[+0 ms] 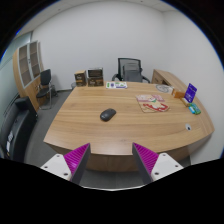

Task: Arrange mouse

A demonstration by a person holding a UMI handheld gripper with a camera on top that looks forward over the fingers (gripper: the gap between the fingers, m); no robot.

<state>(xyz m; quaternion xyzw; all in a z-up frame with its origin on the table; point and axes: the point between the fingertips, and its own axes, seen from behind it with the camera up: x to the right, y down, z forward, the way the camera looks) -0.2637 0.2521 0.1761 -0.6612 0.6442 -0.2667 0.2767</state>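
Gripper view: the hand-held gripper (111, 160) hangs above the near edge of a large wooden counter (70, 125), its two fingers spread wide apart with their magenta pads (77, 157) facing each other across an empty gap. Nothing is held. The mouse (107, 114), dark and low, lies on its own near the middle of the counter, well ahead of the fingers and roughly on the line between them. That looks like a deliberate line-up: with the jaws already wide, a straight move forward and down would likely bring the mouse between them.

The rest of the counter is used at its edges, which leaves the middle bare around the mouse. Far right of it lies a flat spread of papers (151, 102), red and white. Further right stand a purple box (190, 92) and some small teal and white items (193, 110) by the edge; whether the box holds anything cannot be told. At the far edge are a low white thing (117, 86) and two upright boxes (88, 78), contents unseen.

Around the counter, a black office chair (131, 70) is pushed in at the far side, another chair (45, 88) stands far left, and a cabinet (28, 66) lines the left wall. What sits on its shelves is too small to make out.
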